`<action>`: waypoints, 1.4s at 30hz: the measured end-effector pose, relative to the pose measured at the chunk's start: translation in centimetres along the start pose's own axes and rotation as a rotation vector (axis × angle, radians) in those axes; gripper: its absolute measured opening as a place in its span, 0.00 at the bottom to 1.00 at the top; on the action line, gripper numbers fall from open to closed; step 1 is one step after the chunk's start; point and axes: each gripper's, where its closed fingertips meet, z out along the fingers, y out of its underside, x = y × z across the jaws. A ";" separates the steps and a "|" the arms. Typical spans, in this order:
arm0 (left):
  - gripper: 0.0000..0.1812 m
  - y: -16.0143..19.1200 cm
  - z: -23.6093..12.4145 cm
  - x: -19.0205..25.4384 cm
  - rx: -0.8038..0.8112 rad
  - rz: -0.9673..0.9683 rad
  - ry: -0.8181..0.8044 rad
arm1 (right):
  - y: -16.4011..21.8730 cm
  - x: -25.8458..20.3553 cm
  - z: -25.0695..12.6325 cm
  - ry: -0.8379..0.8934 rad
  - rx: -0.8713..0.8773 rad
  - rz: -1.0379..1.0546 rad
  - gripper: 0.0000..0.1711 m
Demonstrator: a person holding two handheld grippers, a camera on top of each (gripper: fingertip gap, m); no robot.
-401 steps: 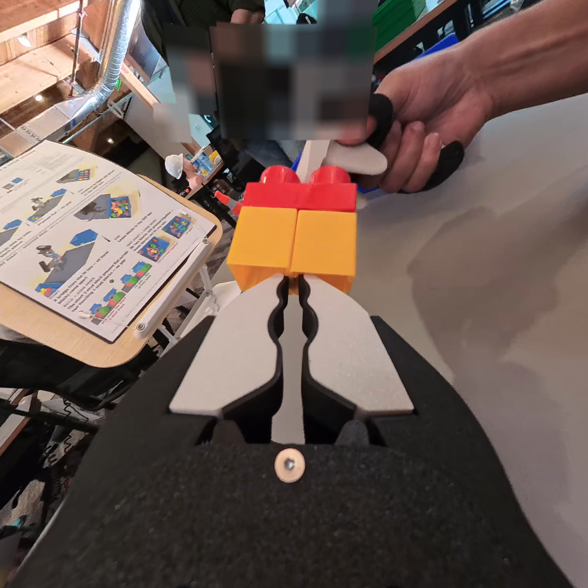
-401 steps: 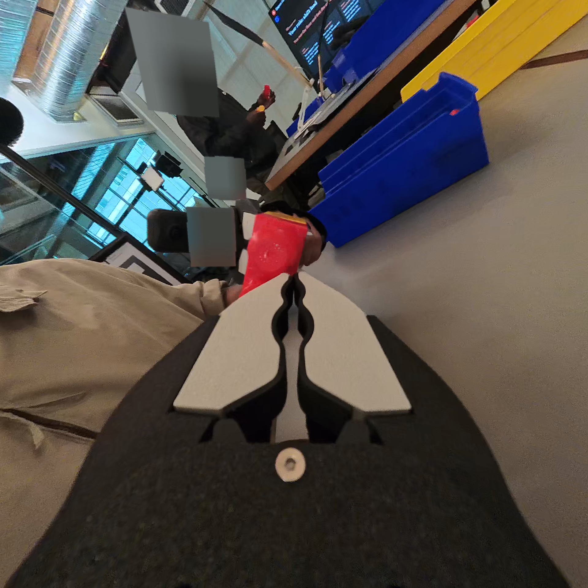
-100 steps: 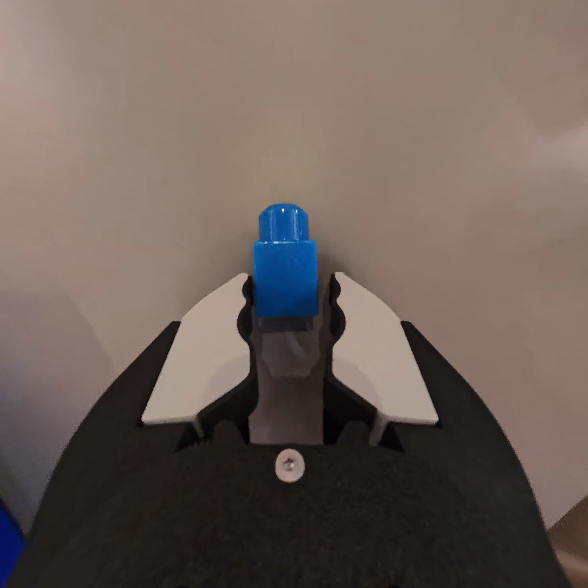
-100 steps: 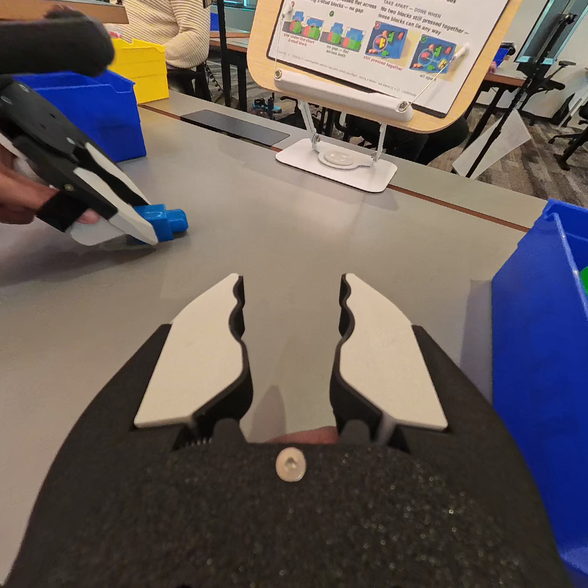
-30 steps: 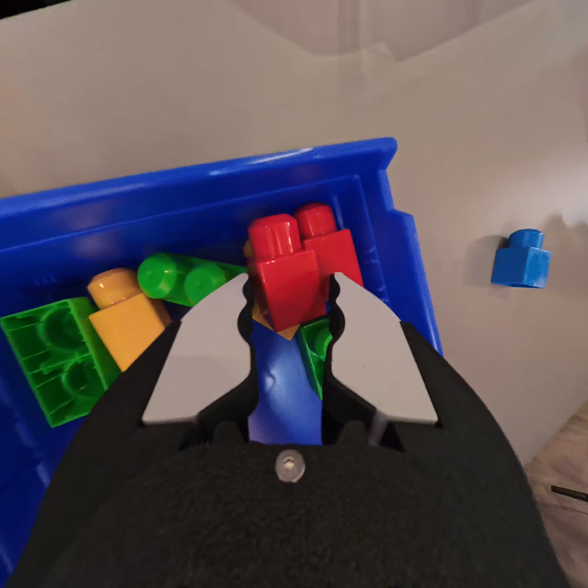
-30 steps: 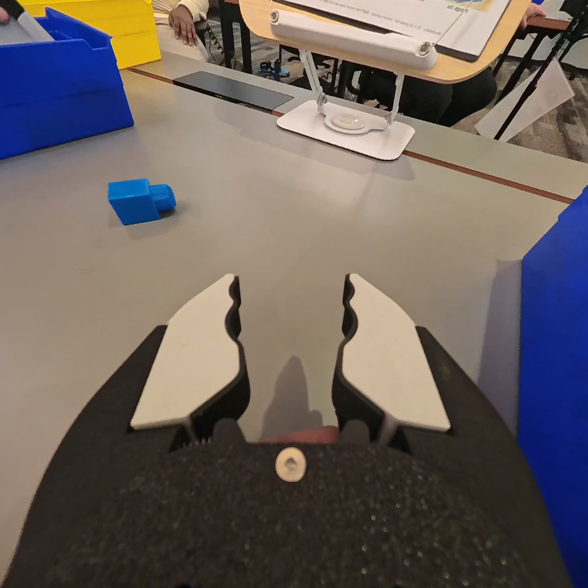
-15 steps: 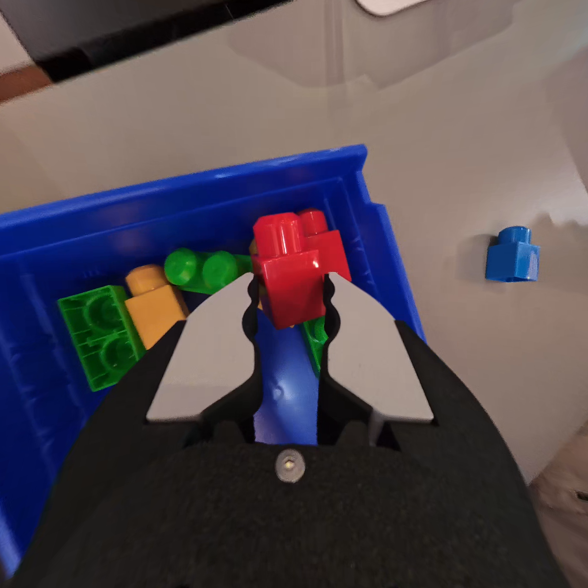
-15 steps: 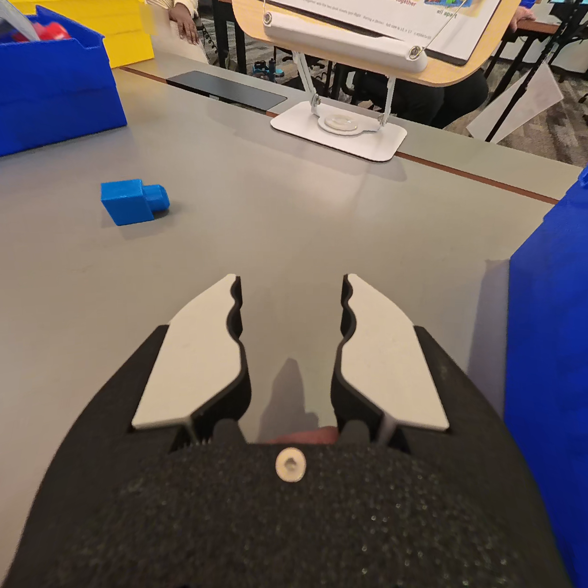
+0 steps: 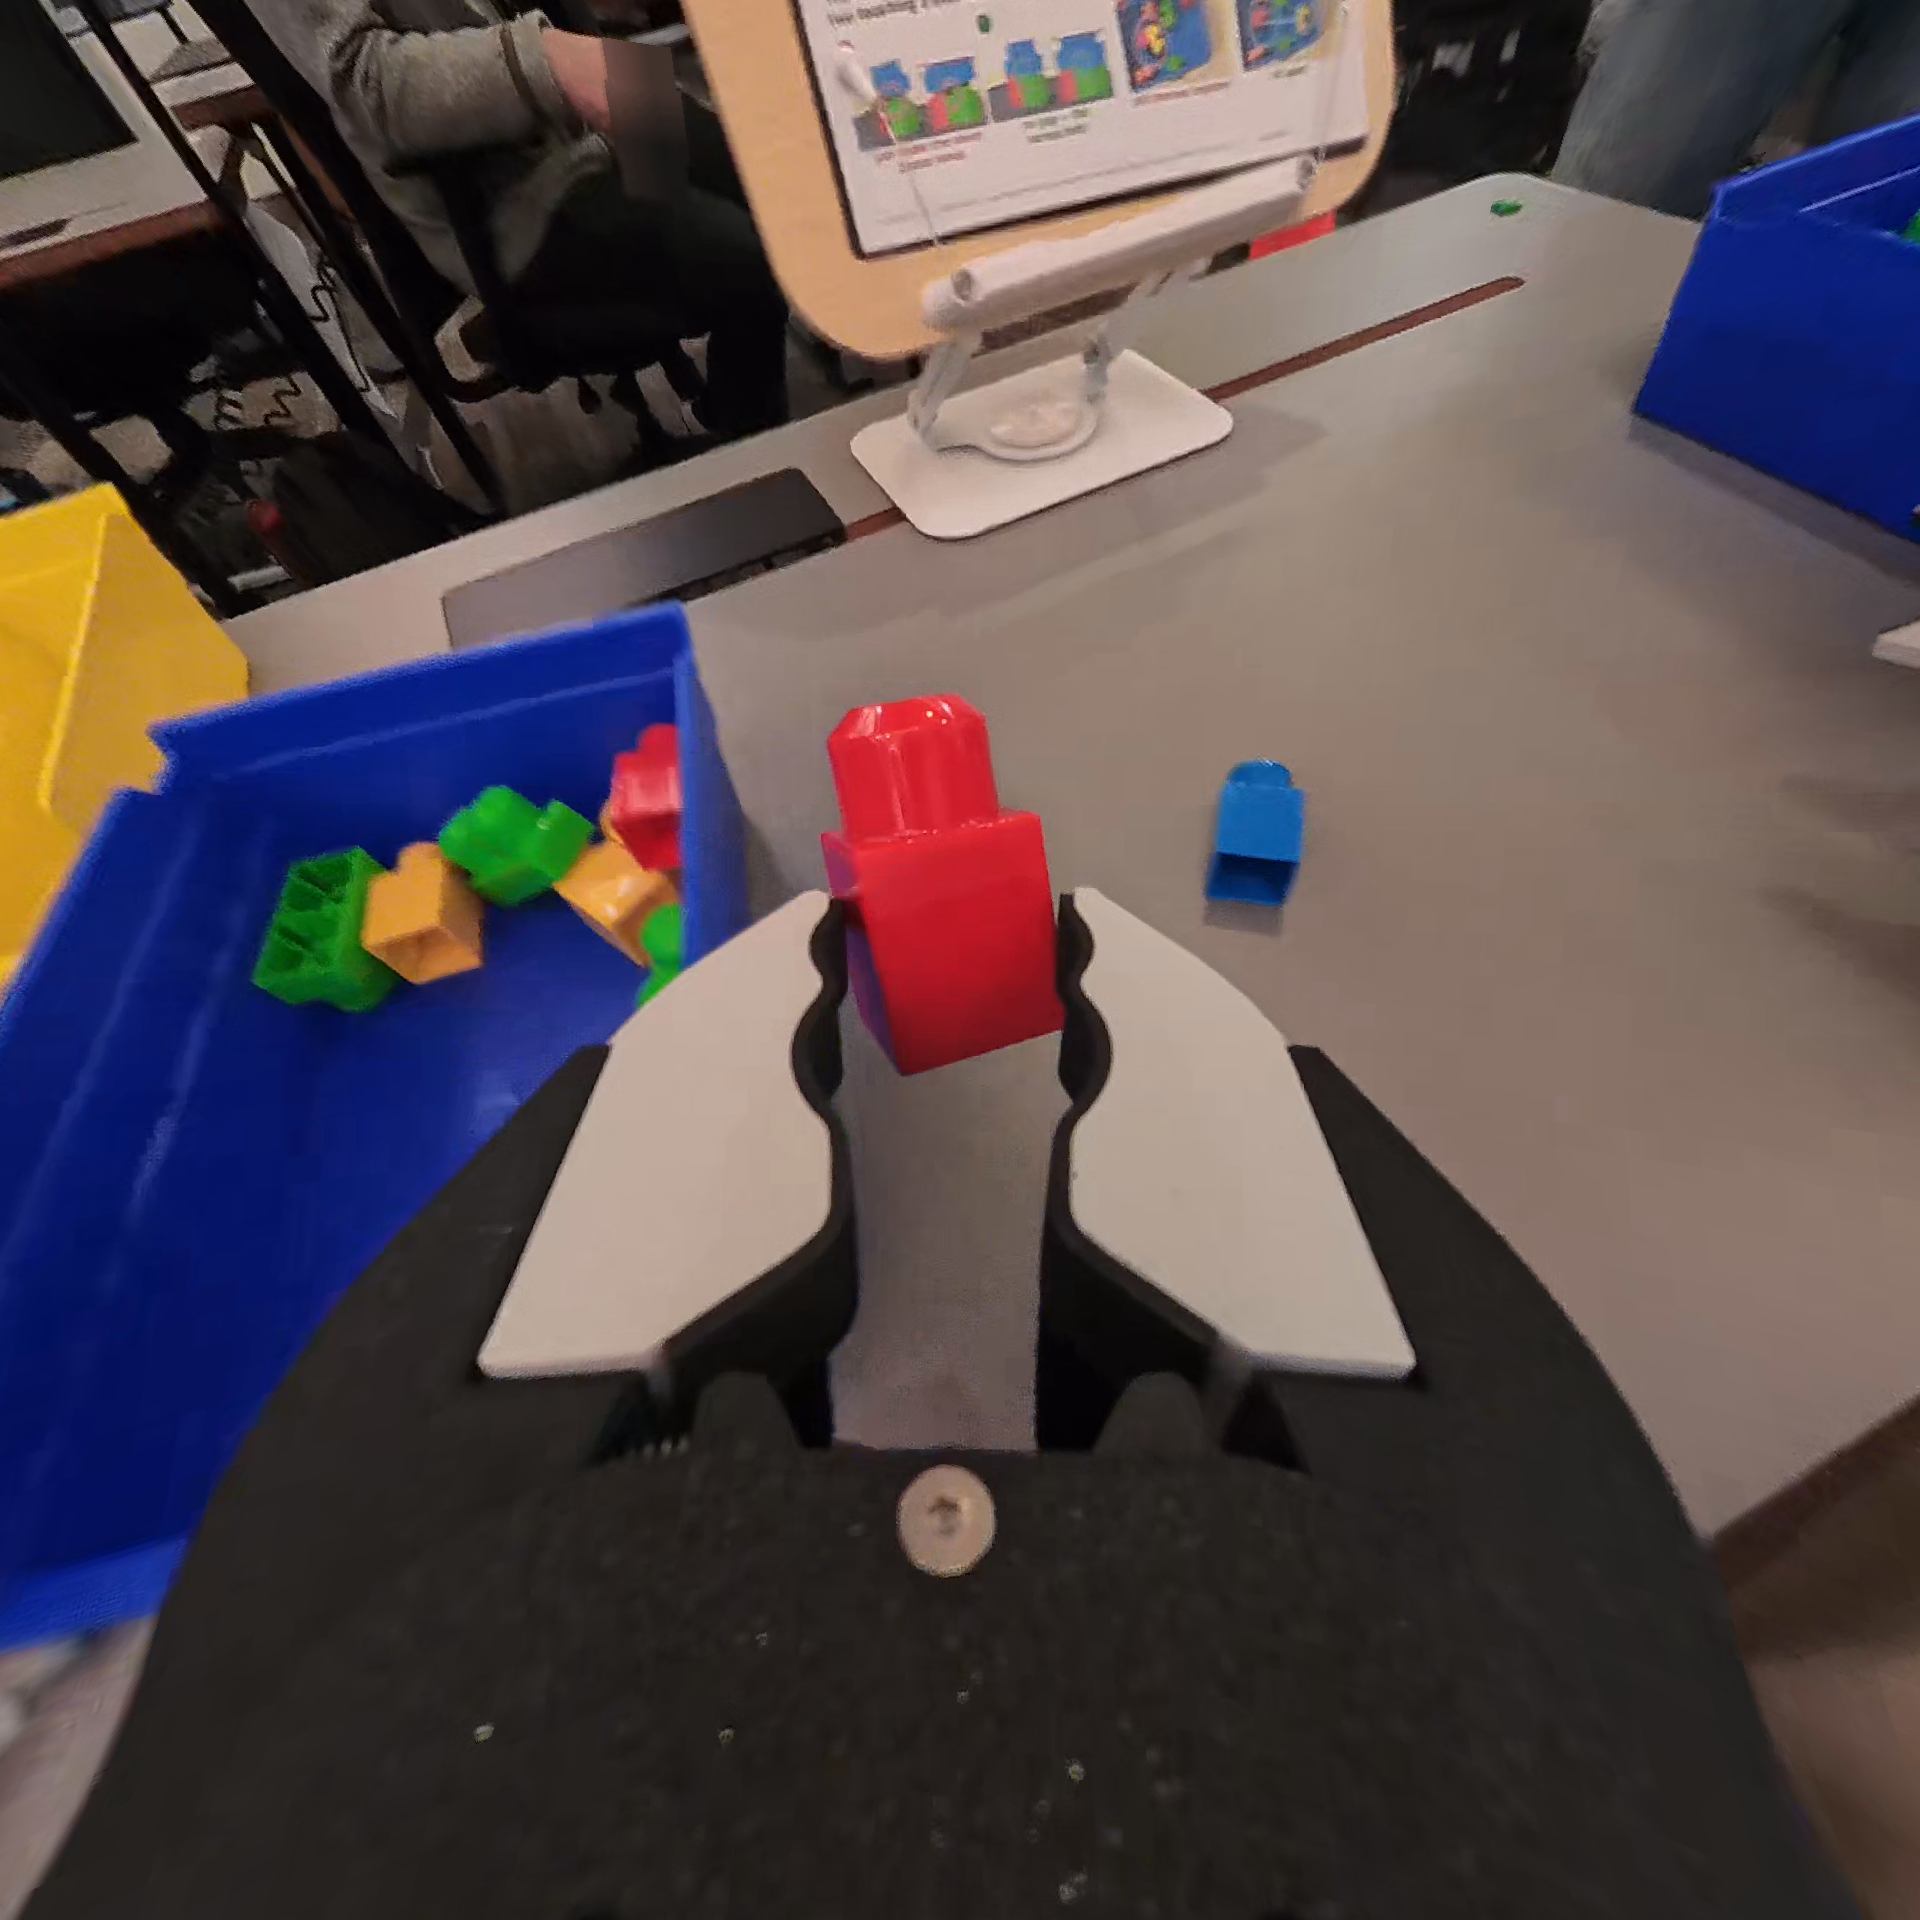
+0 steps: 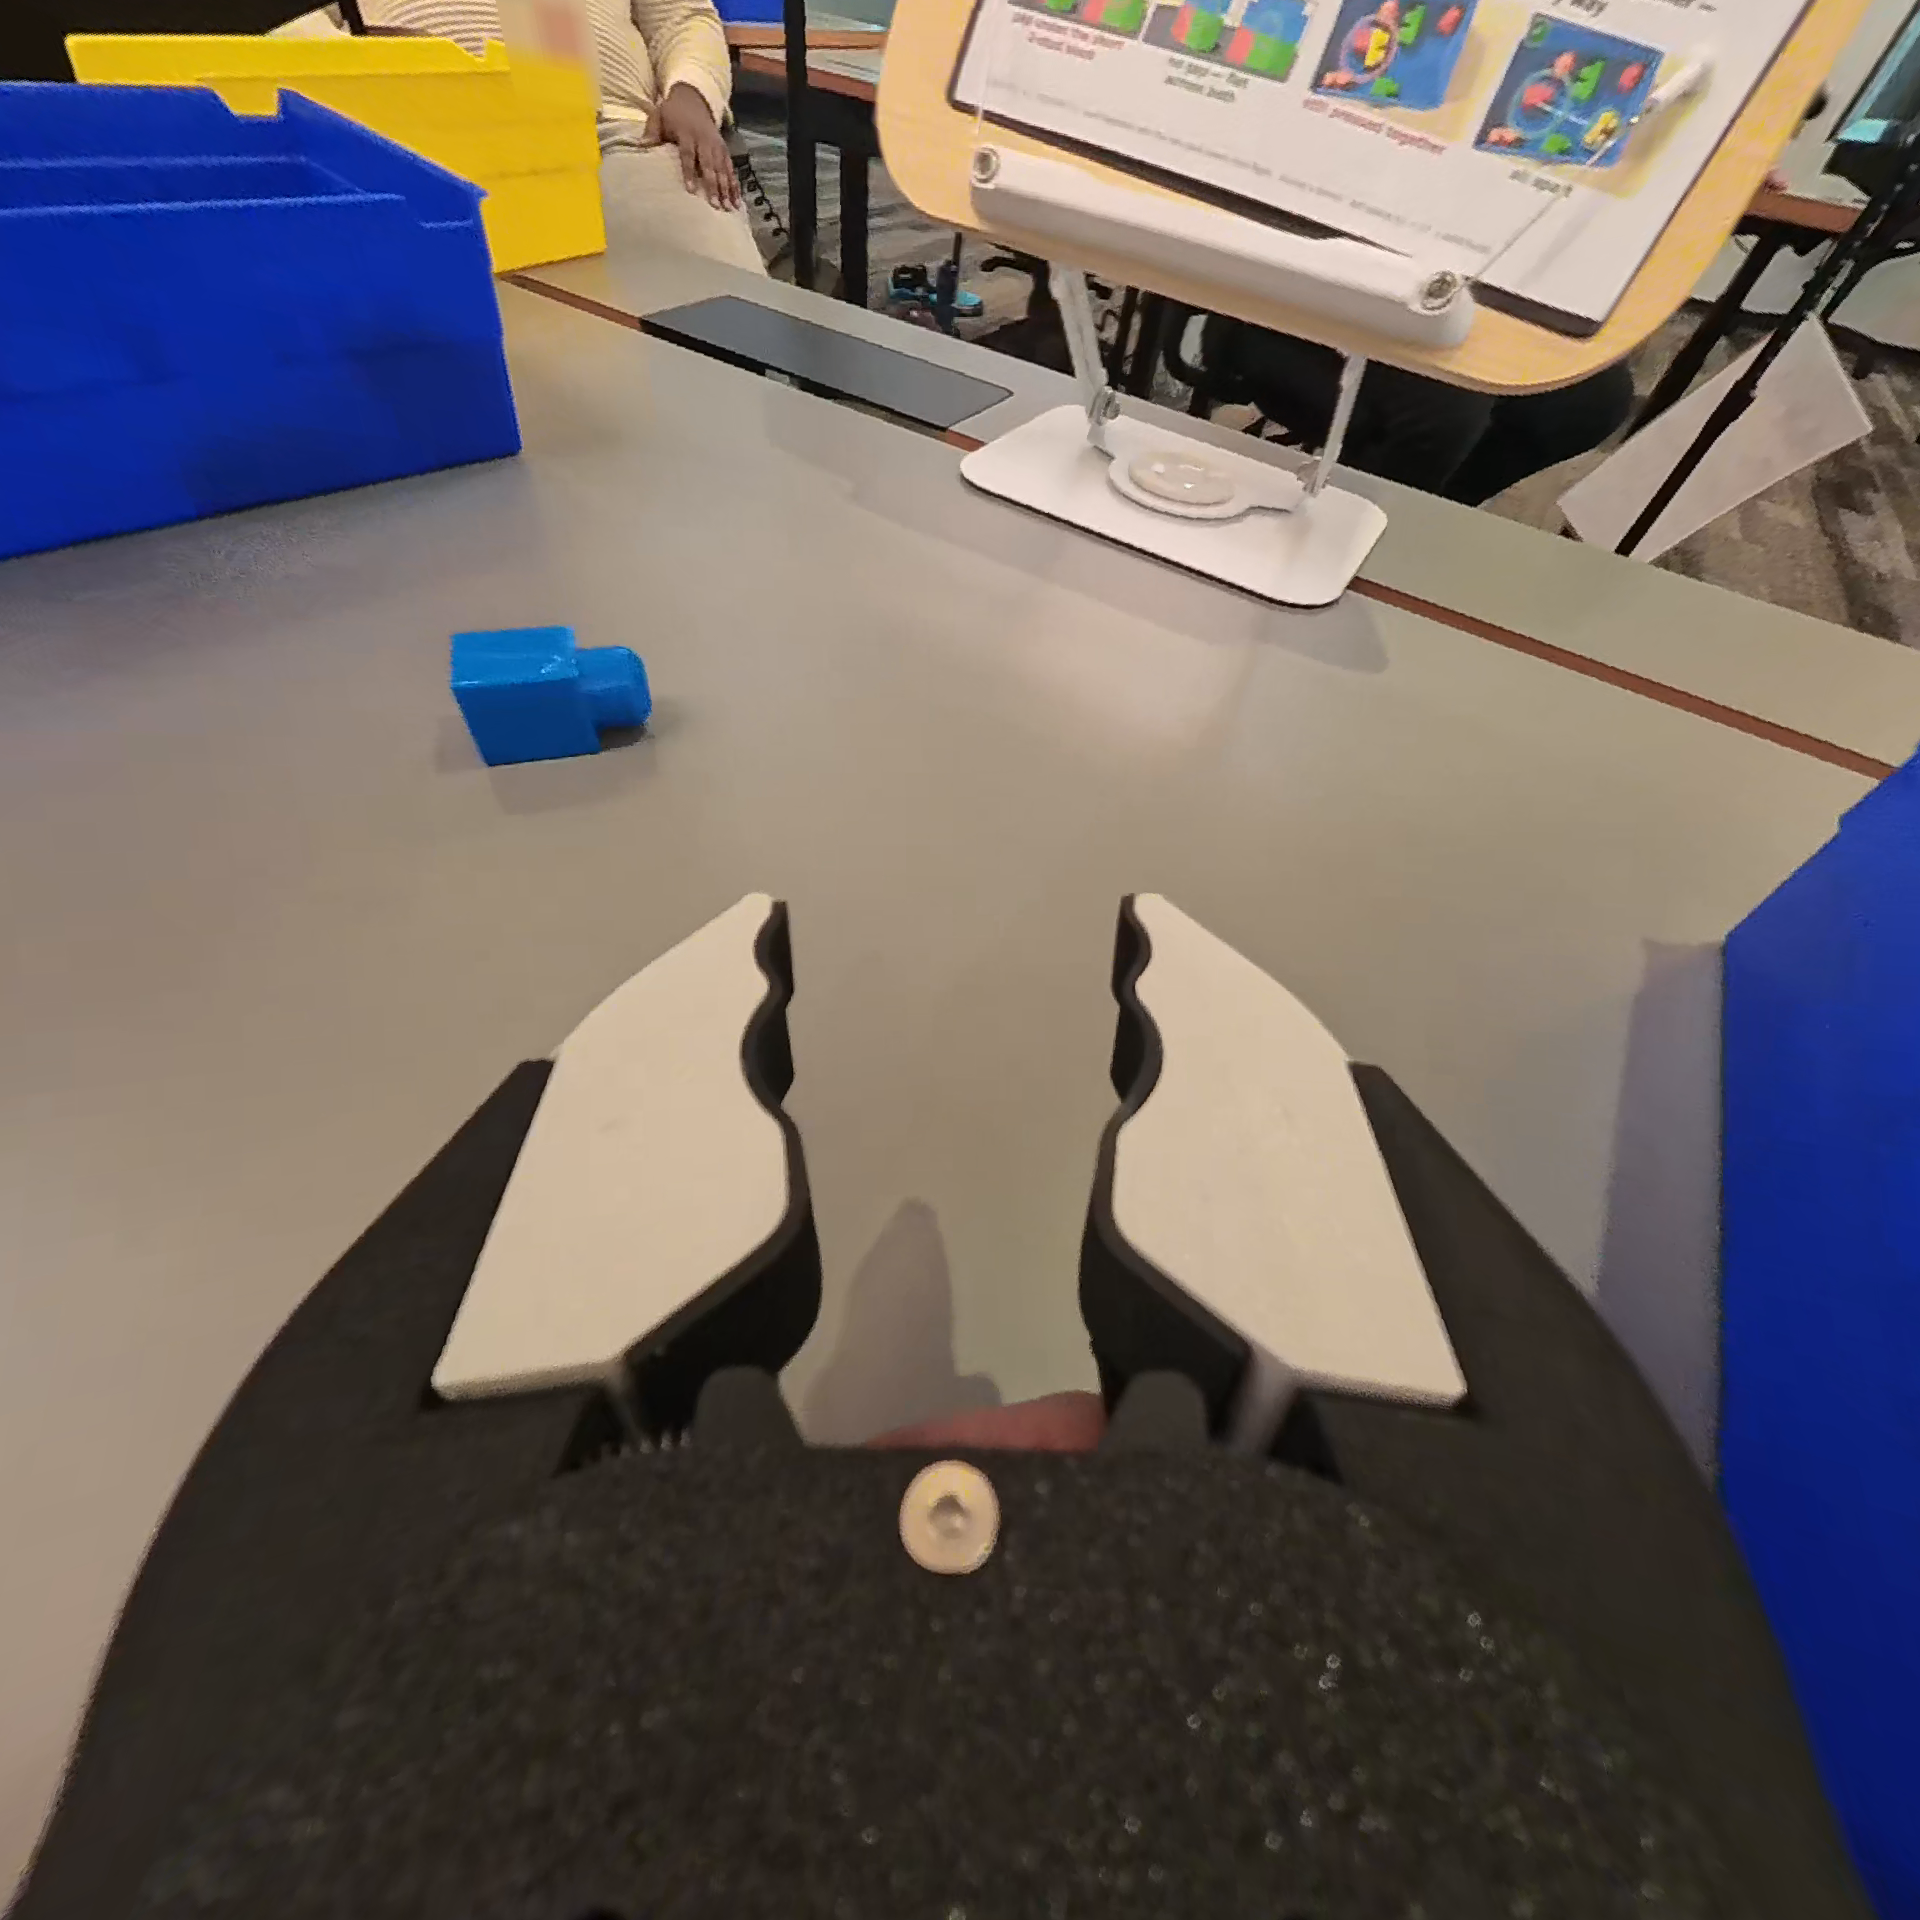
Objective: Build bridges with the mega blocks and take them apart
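**Inspector A:** The red block (image 9: 940, 904), a single-stud piece, is sitting clamped between the jaws of the left gripper (image 9: 945, 925), stud pointing up and away, held in the air above the grey table (image 9: 1455, 779) just right of the blue bin (image 9: 416, 717). It is looking like hollow, rigid plastic: light, stiff, glossy and likely a little slippery. The flat side walls are the sensible hold, and that is where the fingers (image 9: 717, 1091) are pressing; the block is tilting slightly in the grip.

**Inspector B:** And the surroundings?

**Inspector A:** The blue block (image 9: 1257, 831) is lying on its side on the table, well apart from the red one. Green, orange and red blocks are resting loose in the bin. The right gripper (image 10: 951, 935) is hovering low over the table with its jaws apart and holding nothing.

**Inspector B:** Changes?

**Inspector A:** Half a second ago the red block was being gripped over the bin's interior; it is now clear of the bin wall. The blue block is lying unmoved, and the right gripper is staying open.
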 end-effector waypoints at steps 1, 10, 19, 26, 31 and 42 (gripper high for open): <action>0.21 1.2 -0.3 1.4 -0.012 -0.015 0.000 | 0.0 -0.3 0.0 -0.004 0.000 -0.004 0.35; 0.21 8.6 -0.9 10.2 -0.099 -0.156 0.082 | 0.0 -1.0 -0.6 -0.006 0.007 -0.019 0.34; 0.21 9.3 1.3 9.7 -0.222 -0.132 0.164 | -0.1 -1.0 -0.8 -0.012 0.005 -0.014 0.34; 0.21 6.9 7.8 8.1 -0.406 -0.076 0.300 | -0.1 -0.9 -0.8 -0.015 0.005 -0.011 0.34; 0.21 5.9 13.3 7.1 -0.559 -0.039 0.409 | -0.2 -0.6 -1.0 -0.010 0.006 -0.009 0.34; 0.21 6.7 18.7 7.2 -0.767 -0.001 0.587 | -0.3 0.2 -1.4 0.007 0.004 -0.004 0.34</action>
